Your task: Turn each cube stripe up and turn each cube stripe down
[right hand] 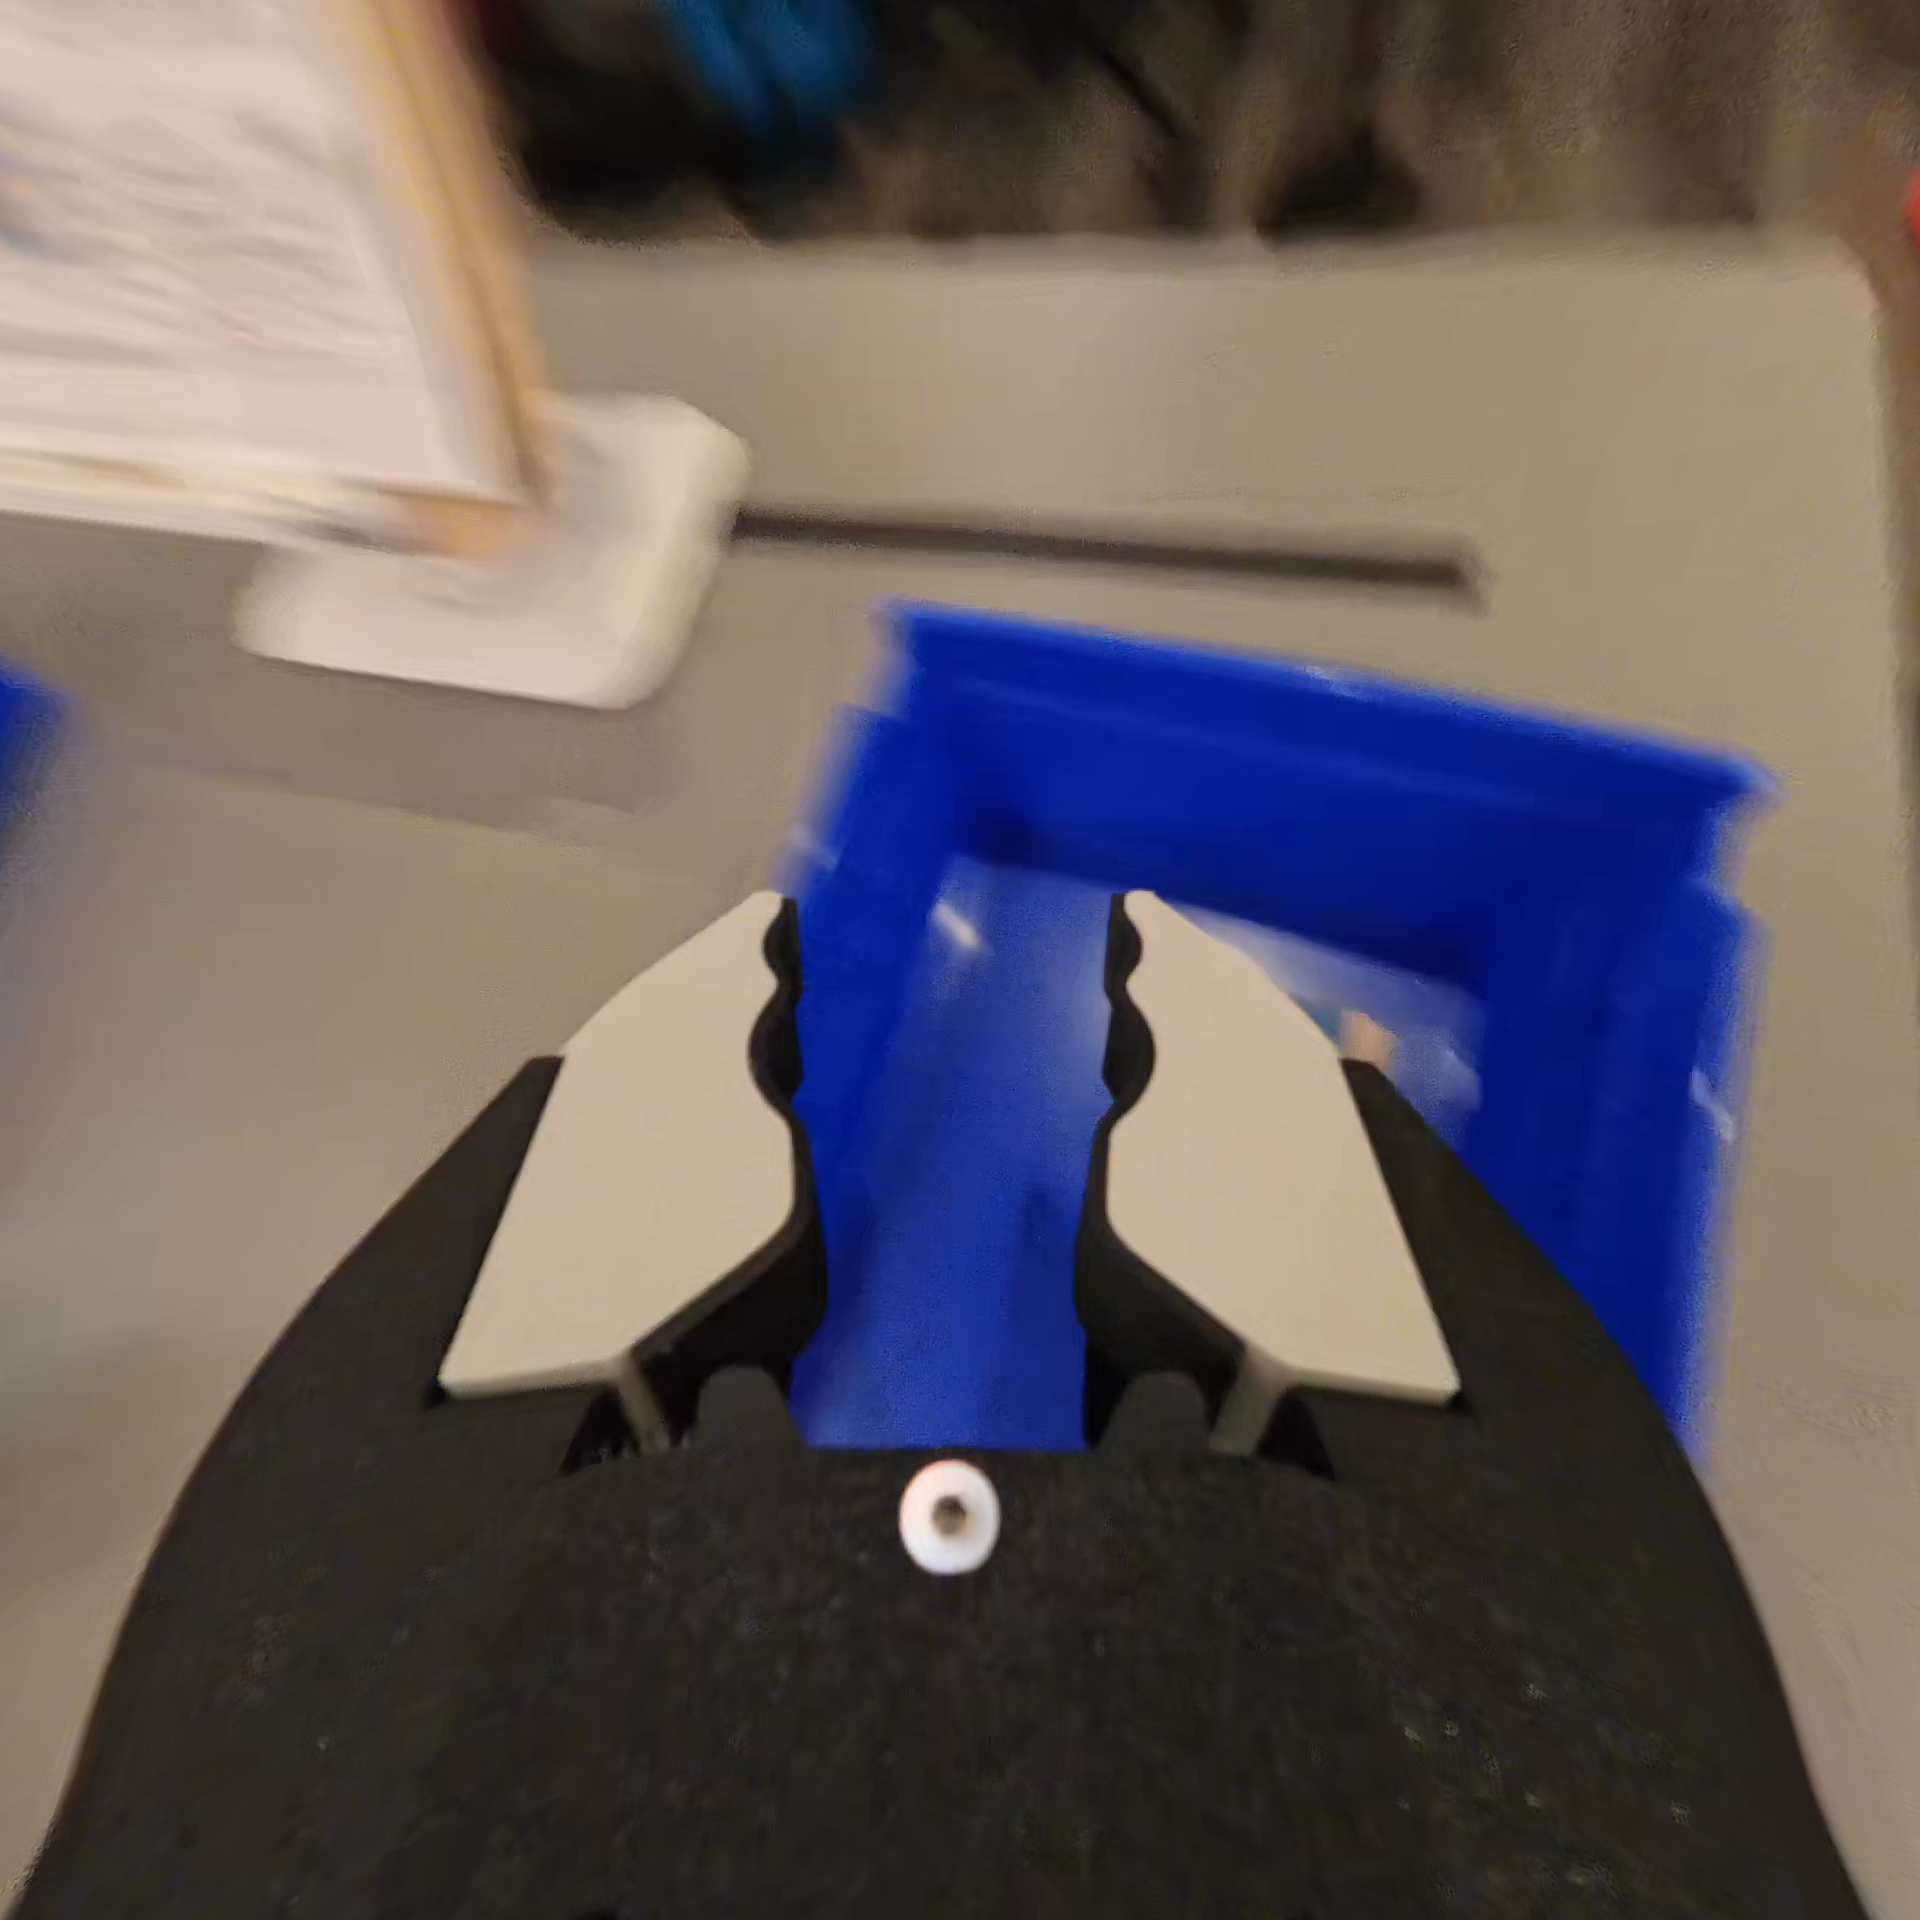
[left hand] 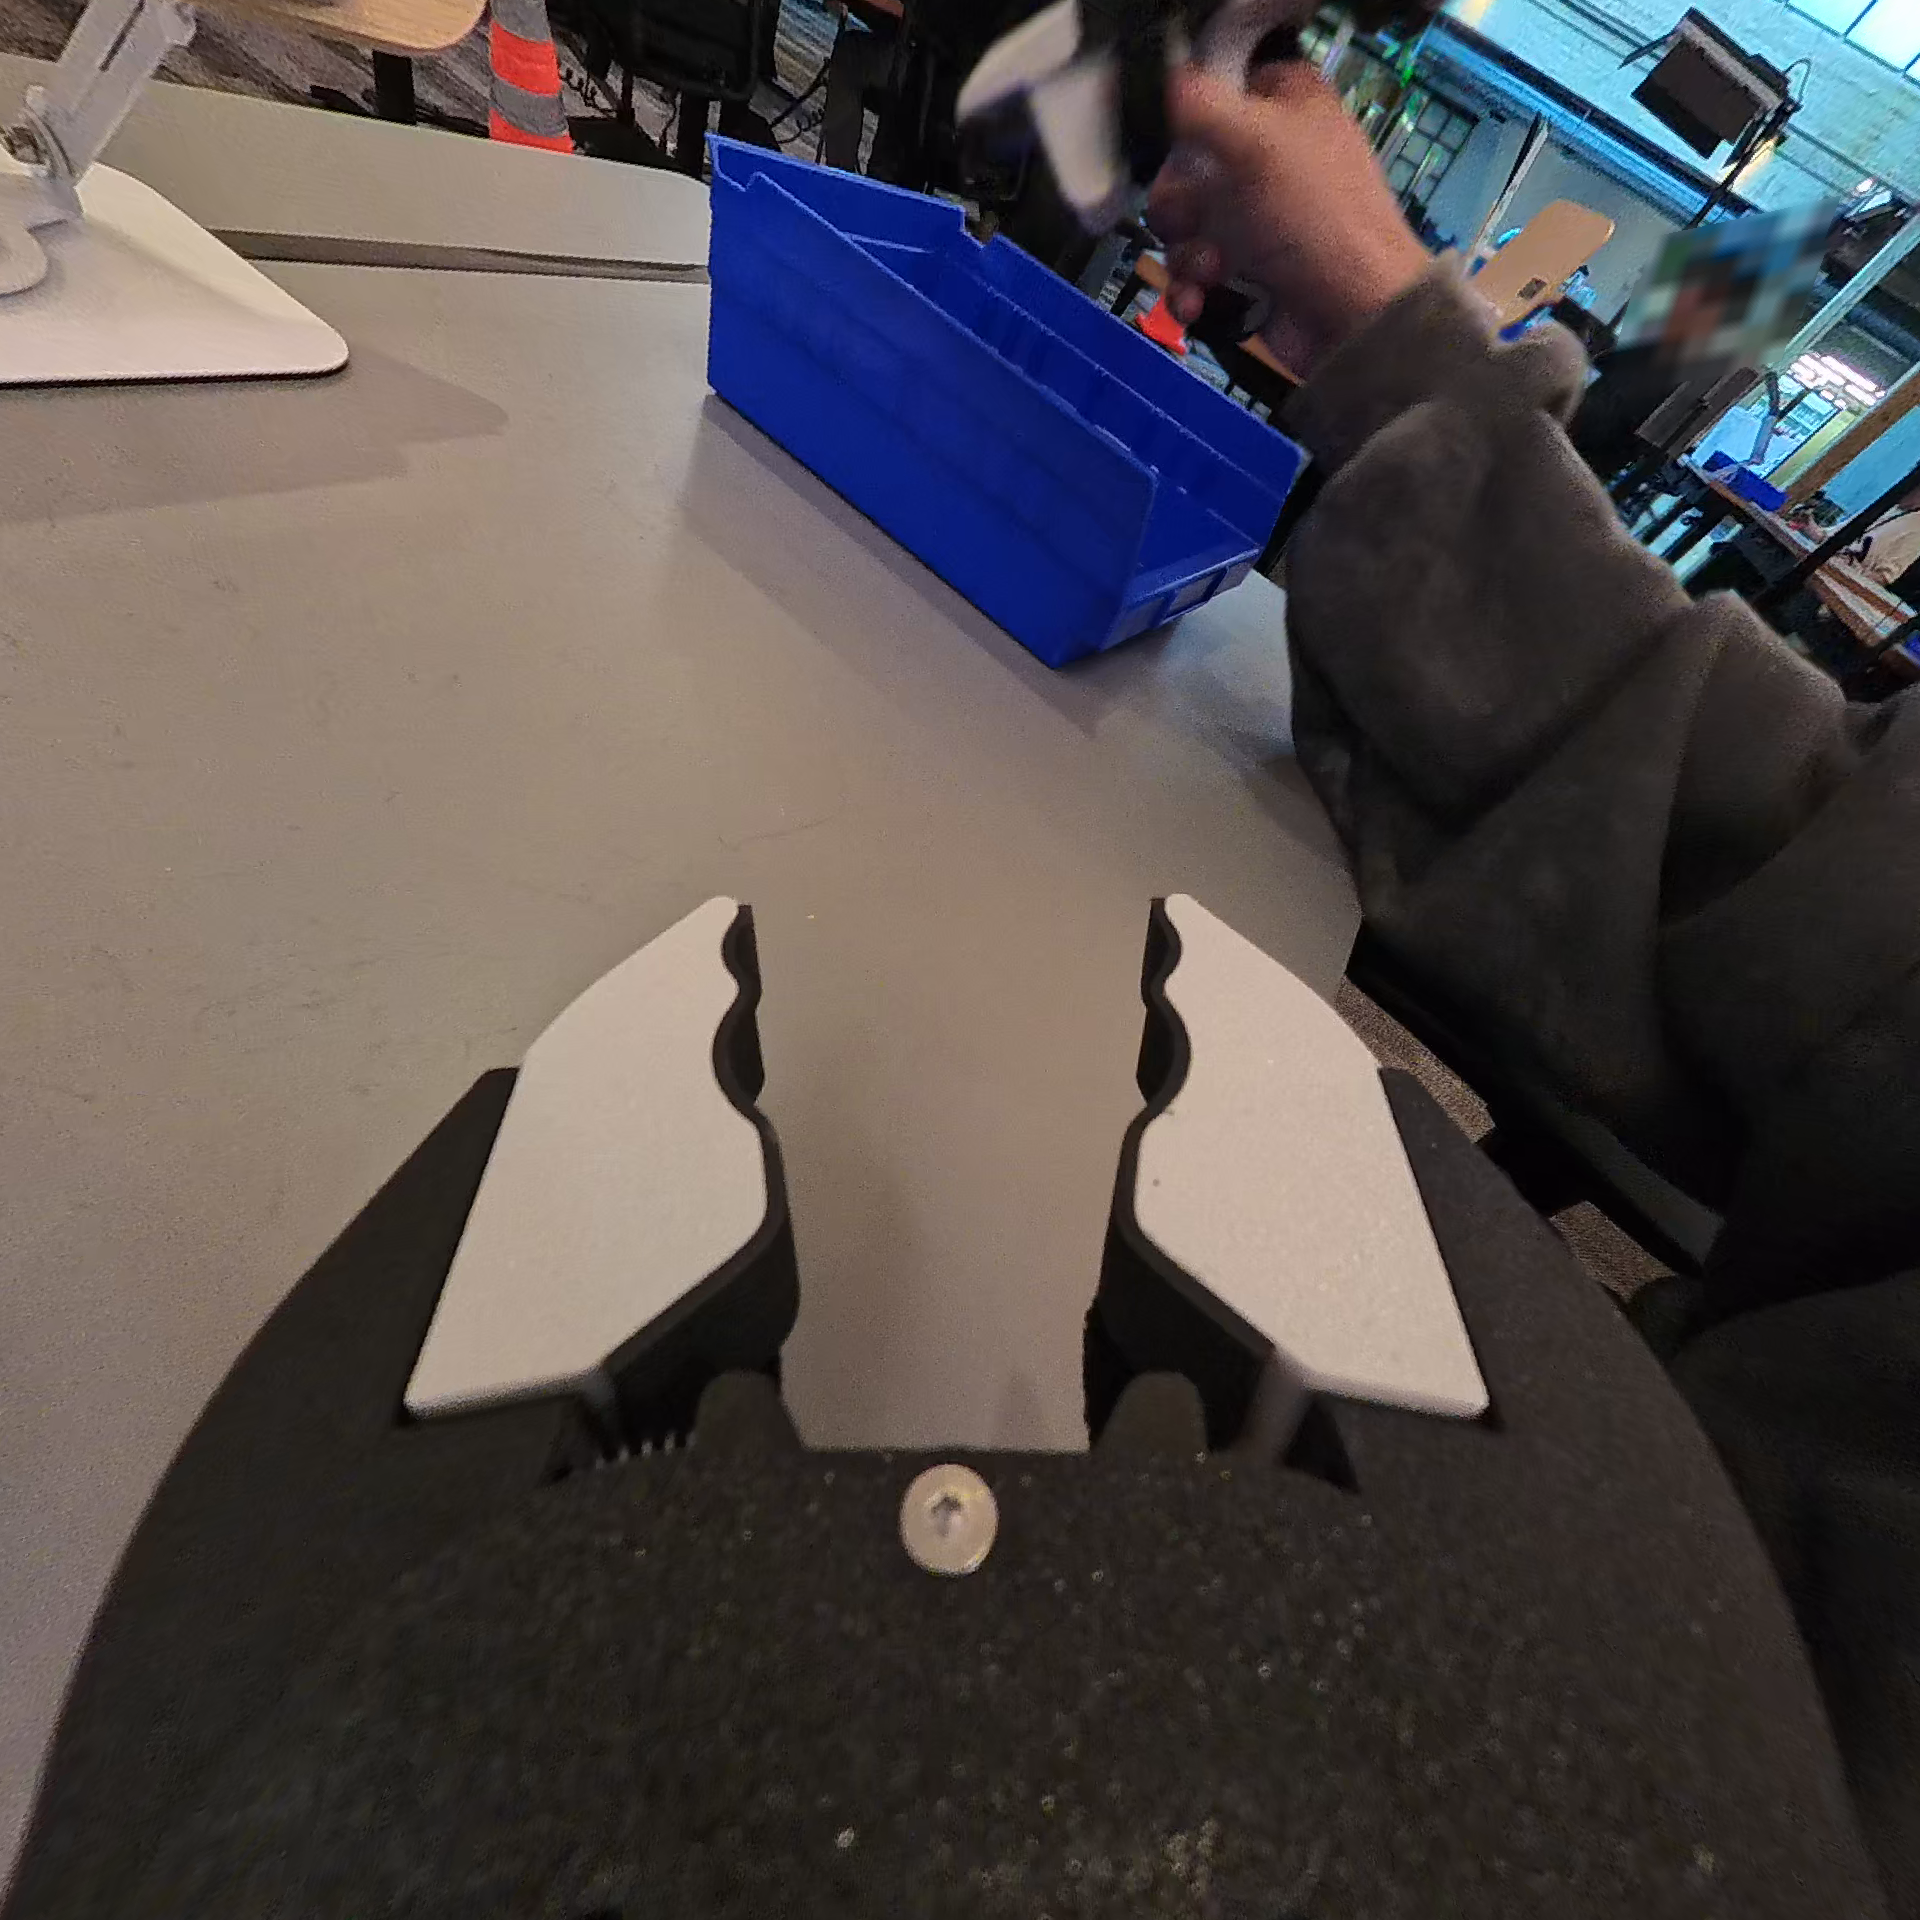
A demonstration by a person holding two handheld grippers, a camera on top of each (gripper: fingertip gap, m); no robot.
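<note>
Inspecting both wrist views, no cube can be confirmed anywhere. The blue bin [right hand: 1351, 810] lies under the right gripper [right hand: 951, 904]; a few pale, smeared marks show on its floor, too blurred to tell whether they are cubes. Location of the task's cubes: cannot be told.

Left gripper [left hand: 951, 914]: fingers spread apart, nothing between them, held low over bare grey bench [left hand: 416, 727], well apart from the bin [left hand: 935, 395]. Right gripper: fingers likewise released and empty, pointed down into the bin's open top. In the left wrist view it appears raised in the person's hand [left hand: 1278, 197], beyond a dark sleeve [left hand: 1538, 665].

Risks noted:
- The right wrist view is heavily smeared, which suggests quick motion. A fast descent could drive a finger onto the bin wall and shove the bin, which looks light and unrestrained.
- The bin walls look close to the open fingers; they could foul the rim or ribs before reaching the floor.
- With stripe faces unreadable, a cube could be gripped on the wrong faces and turned the wrong way.
- A white stand base [left hand: 156, 301] sits off to the side; a wide swing could clip it.
</note>
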